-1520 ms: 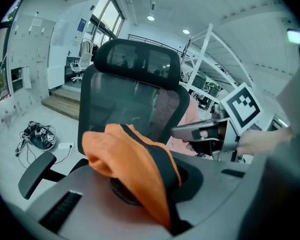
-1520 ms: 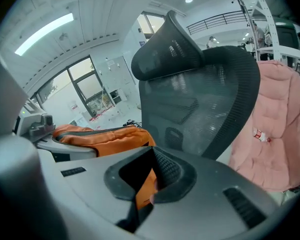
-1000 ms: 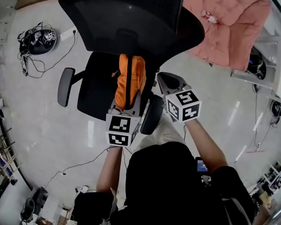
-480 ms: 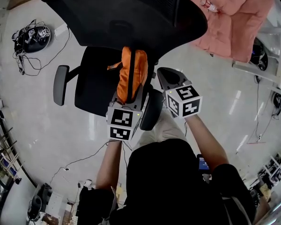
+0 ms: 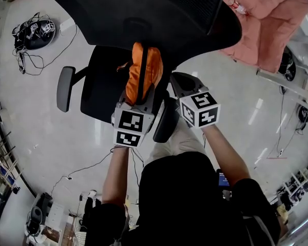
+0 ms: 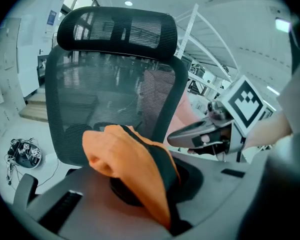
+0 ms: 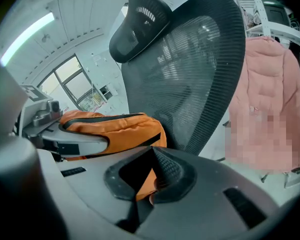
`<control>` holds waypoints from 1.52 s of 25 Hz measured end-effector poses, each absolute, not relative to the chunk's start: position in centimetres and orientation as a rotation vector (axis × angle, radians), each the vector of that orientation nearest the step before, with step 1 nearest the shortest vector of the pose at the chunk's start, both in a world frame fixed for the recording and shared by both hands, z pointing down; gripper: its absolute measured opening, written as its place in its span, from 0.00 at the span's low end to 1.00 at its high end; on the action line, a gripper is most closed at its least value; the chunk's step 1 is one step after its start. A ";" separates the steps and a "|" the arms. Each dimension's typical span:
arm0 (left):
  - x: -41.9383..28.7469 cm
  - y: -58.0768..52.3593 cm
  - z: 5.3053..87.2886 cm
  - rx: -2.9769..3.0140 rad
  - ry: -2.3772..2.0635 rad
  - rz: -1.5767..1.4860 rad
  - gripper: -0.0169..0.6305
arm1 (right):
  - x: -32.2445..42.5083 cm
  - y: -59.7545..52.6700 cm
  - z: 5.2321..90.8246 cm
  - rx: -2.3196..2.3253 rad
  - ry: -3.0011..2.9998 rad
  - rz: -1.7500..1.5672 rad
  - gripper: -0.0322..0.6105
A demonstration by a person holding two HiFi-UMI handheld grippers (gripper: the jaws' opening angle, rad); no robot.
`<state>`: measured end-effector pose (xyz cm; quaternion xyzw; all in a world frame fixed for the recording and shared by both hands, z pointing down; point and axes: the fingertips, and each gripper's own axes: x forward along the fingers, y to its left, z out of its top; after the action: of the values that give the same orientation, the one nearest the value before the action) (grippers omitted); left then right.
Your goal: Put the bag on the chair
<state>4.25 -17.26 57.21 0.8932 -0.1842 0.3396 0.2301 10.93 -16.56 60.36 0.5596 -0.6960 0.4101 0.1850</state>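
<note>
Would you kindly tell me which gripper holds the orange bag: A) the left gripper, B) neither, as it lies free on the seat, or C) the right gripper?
A: the left gripper is clamped shut on the orange bag, which sticks out ahead of it.

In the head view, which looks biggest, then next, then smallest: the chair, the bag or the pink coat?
1. chair, biggest, though it is also close to the camera
2. pink coat, partly cut off at the edge
3. bag, smallest
</note>
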 end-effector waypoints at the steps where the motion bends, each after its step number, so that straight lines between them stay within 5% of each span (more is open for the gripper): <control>1: 4.1 -17.6 57.4 2.456 -0.509 0.936 0.06 | 10.8 -16.8 60.6 1.570 -1.962 1.157 0.05; 38: 1.3 -26.5 63.4 2.578 -0.423 1.054 0.07 | 6.9 -20.9 66.5 1.404 -1.976 1.211 0.05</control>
<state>1.31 -26.46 63.42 0.9031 -0.1483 0.3692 0.1614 6.87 -20.86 66.49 0.5060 -0.7124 0.4367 0.2141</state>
